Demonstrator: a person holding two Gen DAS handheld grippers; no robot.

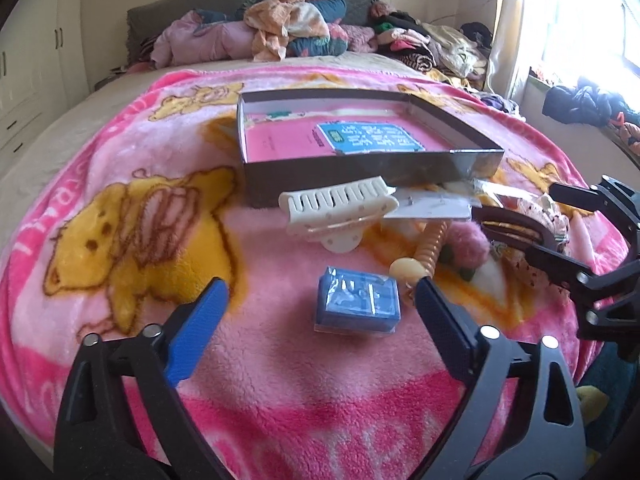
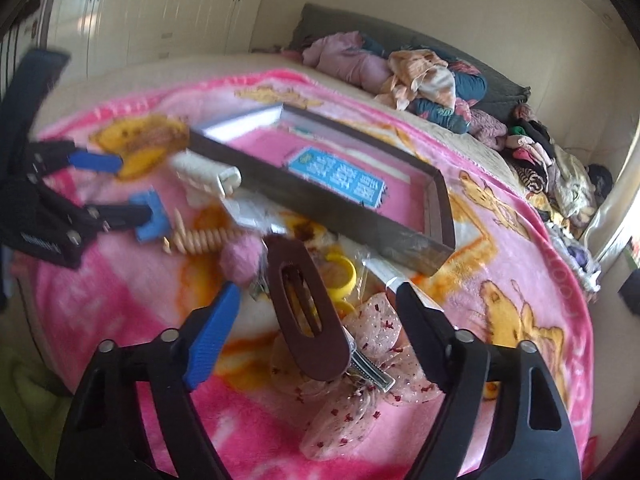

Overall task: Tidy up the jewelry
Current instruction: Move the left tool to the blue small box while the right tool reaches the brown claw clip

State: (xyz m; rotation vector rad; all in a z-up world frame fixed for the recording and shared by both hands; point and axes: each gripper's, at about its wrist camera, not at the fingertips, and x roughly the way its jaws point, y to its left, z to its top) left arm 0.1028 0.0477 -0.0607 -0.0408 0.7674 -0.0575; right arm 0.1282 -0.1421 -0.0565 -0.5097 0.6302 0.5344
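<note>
So I was at the grab-two-things stage of sorting this pile on the pink blanket [image 1: 280, 360]. My left gripper [image 1: 322, 300] was spread wide with nothing pinched, the little blue box [image 1: 357, 304] sitting low in the middle of that frame right between the fingers, pads not touching it. My right gripper [image 2: 318, 306] was also unclenched, straddling the brown oval hair clip [image 2: 308, 312], which lay on top of a sheer pink bow [image 2: 356, 384] in the lower middle of that view. The dark tray [image 1: 360, 174], where I reckon all this goes, sat just above centre in both views with a pink-and-blue card already inside. Next move, I'd guess: drop a touch lower, squeeze on each piece, then lift over the tray's near wall without snagging the bow. The white claw clip [image 1: 340, 208] and the spiral hair tie [image 1: 430, 248] were waiting just in front of the tray. Hard to read: the right view was smeared with motion blur, the clutter under the clip was a jumble (a yellow ring [image 2: 340, 276] plus some plastic wrap, I think), and the blue box's contents were lost in glare.
</note>
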